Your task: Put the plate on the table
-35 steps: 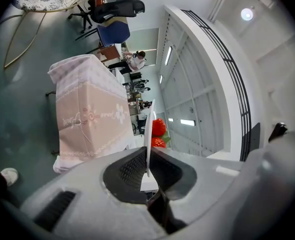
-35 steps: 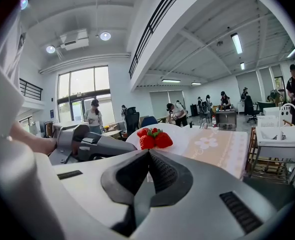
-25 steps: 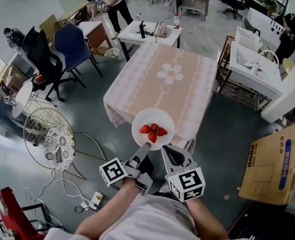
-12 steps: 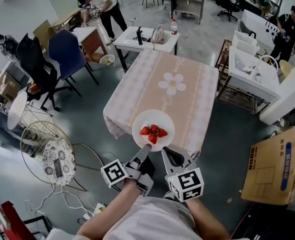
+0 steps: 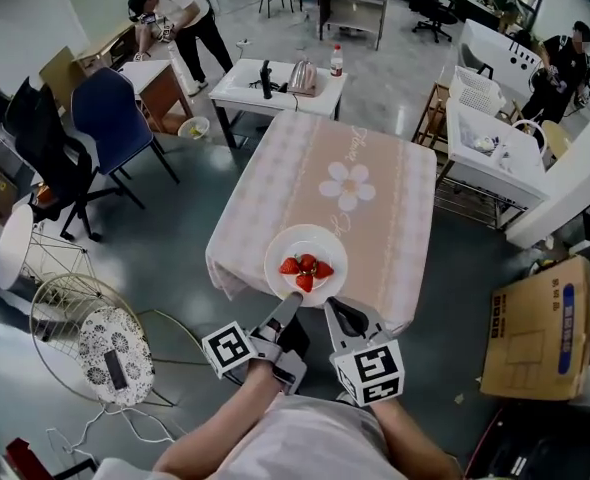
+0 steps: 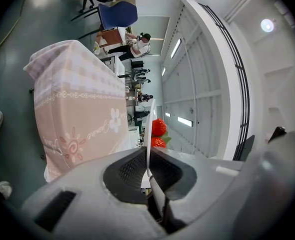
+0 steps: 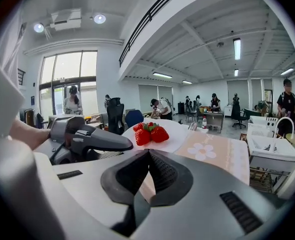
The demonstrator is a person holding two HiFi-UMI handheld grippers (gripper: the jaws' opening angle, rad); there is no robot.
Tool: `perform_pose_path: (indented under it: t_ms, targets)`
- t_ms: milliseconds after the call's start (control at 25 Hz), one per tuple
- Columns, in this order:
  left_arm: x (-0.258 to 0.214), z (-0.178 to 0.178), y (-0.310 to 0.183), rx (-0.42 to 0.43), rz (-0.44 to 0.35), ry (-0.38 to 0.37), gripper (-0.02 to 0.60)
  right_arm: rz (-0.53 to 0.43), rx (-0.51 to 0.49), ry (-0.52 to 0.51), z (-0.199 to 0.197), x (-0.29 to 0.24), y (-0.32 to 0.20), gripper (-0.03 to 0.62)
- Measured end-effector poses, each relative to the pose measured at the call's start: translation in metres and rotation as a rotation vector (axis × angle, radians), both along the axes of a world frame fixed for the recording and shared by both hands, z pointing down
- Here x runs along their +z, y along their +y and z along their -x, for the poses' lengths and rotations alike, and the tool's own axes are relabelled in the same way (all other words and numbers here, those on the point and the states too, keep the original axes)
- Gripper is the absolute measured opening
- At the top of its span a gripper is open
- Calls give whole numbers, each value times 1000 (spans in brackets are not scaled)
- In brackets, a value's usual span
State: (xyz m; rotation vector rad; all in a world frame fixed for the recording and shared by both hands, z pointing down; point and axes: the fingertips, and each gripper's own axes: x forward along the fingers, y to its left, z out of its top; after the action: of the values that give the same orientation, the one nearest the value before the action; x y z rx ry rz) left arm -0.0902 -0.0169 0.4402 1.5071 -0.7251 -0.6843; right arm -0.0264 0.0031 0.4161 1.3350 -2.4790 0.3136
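A white plate (image 5: 306,240) with three strawberries (image 5: 306,266) hangs over the near edge of the table (image 5: 360,153), which wears a pink cloth with a flower print. My left gripper (image 5: 293,299) is shut on the plate's near rim. In the left gripper view the plate (image 6: 149,146) stands edge-on between the pads, strawberries (image 6: 158,127) beyond. My right gripper (image 5: 329,302) is shut, its tip at the near right rim. In the right gripper view, nothing shows between its pads (image 7: 148,154). The plate (image 7: 176,135) lies just past them.
A cardboard box (image 5: 535,328) stands on the floor at right. A wire chair (image 5: 85,318) is at left. A blue chair (image 5: 115,118), a white desk with a kettle (image 5: 280,80) and a white bench (image 5: 490,133) ring the table. People work at the back.
The table has come closer and now lies further under the plate. Both grippers keep the same hold and place at the plate's near rim.
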Motion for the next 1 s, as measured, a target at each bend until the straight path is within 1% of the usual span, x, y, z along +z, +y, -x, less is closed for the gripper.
perform_pose_path:
  t_ms: [120, 280, 480, 680, 1000]
  targets:
    - [2, 15, -17, 20, 3, 14, 18, -2, 16, 32, 16, 0, -16, 5]
    - [4, 34, -37, 50, 8, 36, 18, 7, 46, 43, 36, 0, -35, 5]
    - [5, 50, -55, 90, 17, 58, 18, 22, 90, 54, 54, 0, -52, 5]
    - [8, 60, -70, 132, 20, 67, 18, 16, 124, 81, 62, 0, -64, 5]
    - [14, 62, -84, 187, 19, 61, 18, 20, 174, 70, 62, -1, -76, 5]
